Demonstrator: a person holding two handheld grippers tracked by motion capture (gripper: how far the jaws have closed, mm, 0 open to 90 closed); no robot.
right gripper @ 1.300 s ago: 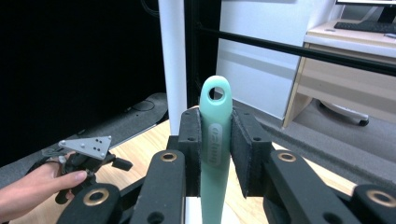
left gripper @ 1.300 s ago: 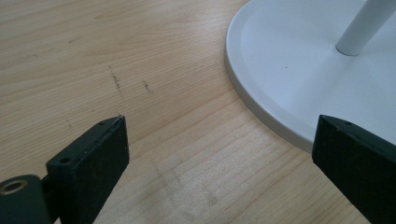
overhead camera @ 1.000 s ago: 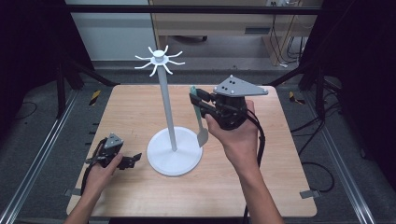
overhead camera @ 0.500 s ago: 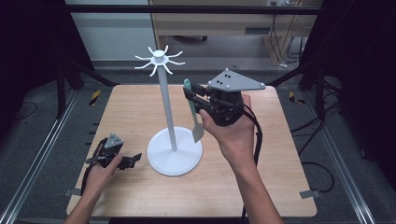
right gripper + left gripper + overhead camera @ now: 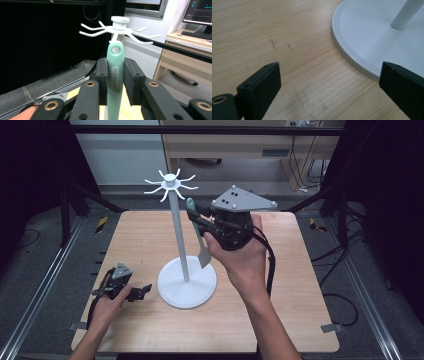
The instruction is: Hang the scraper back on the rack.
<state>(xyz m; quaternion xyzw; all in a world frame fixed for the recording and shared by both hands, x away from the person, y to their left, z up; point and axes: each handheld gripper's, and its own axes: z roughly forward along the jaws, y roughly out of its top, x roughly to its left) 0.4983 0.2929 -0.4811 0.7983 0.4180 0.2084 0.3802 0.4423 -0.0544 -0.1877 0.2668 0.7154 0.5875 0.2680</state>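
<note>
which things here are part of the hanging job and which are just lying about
In the job: green-handled spatula, held in the right tool; white hook stand.
Lying about: yellow-black tape pieces on the floor; desk with keyboard and monitor.

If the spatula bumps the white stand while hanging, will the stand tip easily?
Probably somewhat. The stand is a tall thin pole with hooks at the top, so a high push has leverage. Its wide round base should resist light bumps. It looks like light plastic, so it may slide.
</note>
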